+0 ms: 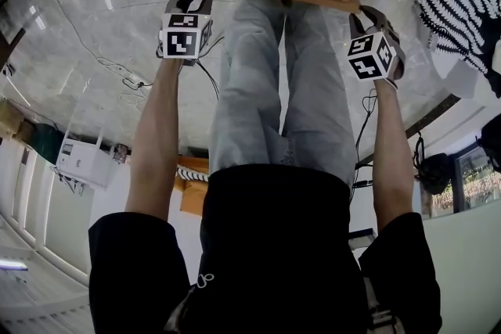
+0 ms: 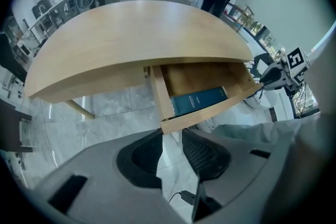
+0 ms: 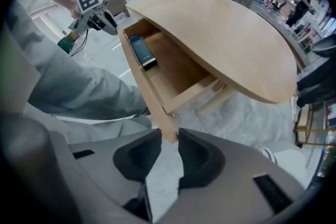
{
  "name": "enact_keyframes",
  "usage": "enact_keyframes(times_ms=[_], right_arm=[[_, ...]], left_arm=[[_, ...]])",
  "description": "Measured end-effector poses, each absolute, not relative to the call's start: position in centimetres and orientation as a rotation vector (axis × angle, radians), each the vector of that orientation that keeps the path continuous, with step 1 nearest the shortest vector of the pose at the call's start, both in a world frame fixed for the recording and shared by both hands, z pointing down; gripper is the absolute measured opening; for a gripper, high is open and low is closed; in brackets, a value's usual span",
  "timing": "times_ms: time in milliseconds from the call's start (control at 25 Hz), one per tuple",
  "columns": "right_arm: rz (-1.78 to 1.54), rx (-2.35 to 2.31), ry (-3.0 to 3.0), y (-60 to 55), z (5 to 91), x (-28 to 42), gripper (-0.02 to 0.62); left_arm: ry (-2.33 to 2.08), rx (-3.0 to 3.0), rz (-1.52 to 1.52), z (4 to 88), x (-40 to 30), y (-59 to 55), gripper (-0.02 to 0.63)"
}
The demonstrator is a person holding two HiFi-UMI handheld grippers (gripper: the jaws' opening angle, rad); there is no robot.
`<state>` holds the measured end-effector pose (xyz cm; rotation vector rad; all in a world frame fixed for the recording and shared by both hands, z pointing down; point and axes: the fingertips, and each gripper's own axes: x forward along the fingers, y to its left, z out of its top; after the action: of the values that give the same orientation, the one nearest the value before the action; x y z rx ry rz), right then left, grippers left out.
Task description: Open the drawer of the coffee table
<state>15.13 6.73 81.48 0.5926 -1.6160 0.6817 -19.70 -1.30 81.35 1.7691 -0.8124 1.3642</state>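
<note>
Wooden drawer front (image 2: 210,111), its end corners in the half-wide grips of left gripper (image 2: 171,137) and right gripper (image 3: 166,139).

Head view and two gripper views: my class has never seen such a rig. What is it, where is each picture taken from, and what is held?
There is no robot: a person holds a two-jaw gripper in each hand. The head view looks steeply down from the person's head. Each gripper view comes from a camera riding on that gripper, looking along its jaws. The left gripper and right gripper each pinch one end of the drawer front. The drawer is already pulled out from under the coffee table, and a dark book lies inside.
</note>
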Motion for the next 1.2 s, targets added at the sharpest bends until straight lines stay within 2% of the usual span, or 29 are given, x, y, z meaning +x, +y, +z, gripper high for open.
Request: enact_keyframes(times_ms=[560, 1200], right_arm=[[0.755, 0.489, -1.576, 12.8, 81.7, 13.3, 0.094], [0.786, 0.442, -1.536, 13.9, 83.4, 13.0, 0.095]], left_arm=[[-0.732, 1.657, 1.443, 81.6, -21.6, 4.7, 0.106], [-0.692, 1.609, 1.492, 83.5, -22.0, 5.7, 0.106]])
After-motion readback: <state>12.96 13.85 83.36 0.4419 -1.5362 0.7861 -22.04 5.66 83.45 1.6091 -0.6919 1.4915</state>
